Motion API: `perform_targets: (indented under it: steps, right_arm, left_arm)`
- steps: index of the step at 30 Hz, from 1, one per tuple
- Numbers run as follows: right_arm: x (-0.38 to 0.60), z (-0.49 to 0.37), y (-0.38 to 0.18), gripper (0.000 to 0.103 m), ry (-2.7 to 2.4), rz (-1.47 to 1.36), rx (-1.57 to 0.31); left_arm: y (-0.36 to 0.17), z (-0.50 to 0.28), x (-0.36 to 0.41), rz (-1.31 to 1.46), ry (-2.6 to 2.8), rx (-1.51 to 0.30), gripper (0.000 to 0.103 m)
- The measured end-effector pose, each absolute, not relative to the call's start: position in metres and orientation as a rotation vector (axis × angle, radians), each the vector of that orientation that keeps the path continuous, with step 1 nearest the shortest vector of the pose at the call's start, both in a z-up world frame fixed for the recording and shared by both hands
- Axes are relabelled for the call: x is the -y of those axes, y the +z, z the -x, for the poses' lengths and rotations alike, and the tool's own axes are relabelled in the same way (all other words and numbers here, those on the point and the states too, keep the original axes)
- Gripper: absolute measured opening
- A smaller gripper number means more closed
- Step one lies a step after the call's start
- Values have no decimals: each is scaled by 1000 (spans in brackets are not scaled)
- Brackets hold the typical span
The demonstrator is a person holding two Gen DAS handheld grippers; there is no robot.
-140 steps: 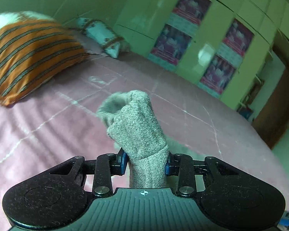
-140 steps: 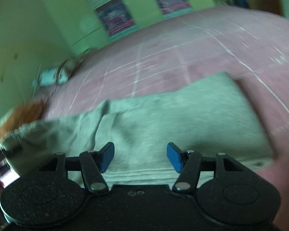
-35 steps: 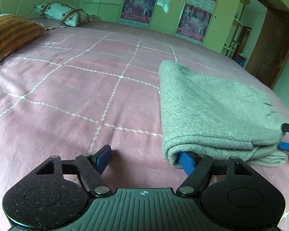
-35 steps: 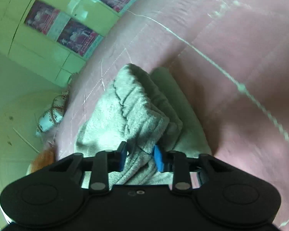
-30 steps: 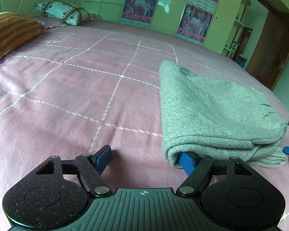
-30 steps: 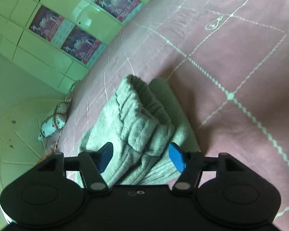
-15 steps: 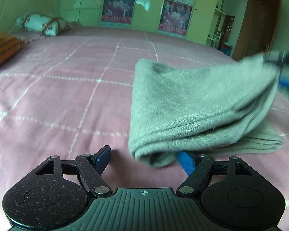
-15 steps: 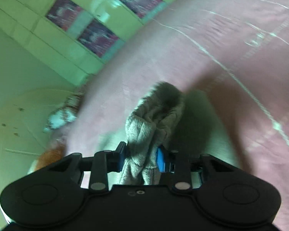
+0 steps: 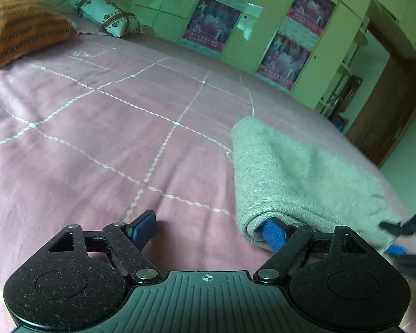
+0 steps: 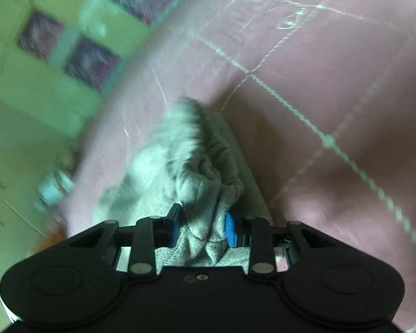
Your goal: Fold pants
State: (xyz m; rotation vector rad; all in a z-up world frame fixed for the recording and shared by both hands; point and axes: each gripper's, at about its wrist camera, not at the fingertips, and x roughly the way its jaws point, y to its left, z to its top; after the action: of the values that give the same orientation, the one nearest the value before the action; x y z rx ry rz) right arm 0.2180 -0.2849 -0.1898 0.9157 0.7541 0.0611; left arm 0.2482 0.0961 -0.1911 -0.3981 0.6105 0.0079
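The grey knit pants (image 9: 299, 174) lie folded into a thick bundle on the pink bedspread (image 9: 102, 138), right of centre in the left wrist view. My left gripper (image 9: 208, 231) is open; its right finger (image 9: 273, 233) is tucked under the near fold of the pants, its left finger rests on the bed. My right gripper (image 10: 202, 227) is shut on a bunched end of the pants (image 10: 191, 166), and it shows blurred at the right edge of the left wrist view (image 9: 407, 236).
An orange striped pillow (image 9: 19, 33) and a white patterned pillow (image 9: 105, 15) lie at the far left of the bed. Green cupboards with posters (image 9: 213, 22) line the far wall. A brown door (image 9: 388, 111) stands at the right.
The right gripper closed on the pants' end, lifted it, and has now brought it back down. The left gripper stayed open with one finger under the fold.
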Motion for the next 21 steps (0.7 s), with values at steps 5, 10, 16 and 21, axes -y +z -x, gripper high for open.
perform_targets:
  steps: [5,10,16,21]
  right_arm:
    - [281,-229,-165,24,87,-914,-731]
    - [274,-237,-154,25,111,-876,-740]
    - [279,-222,-136,24,219,-940,-644]
    - [286,-233,-196,24,81,-944,-838]
  left_arm:
    - [-186,-248,-71,262,-37,-609,81]
    - [-189,-259,-72,246,-26,-620,81]
    - [-186,-237,-102,450,83,-561,81]
    - [-187,-244,-98,381,74,-635,82]
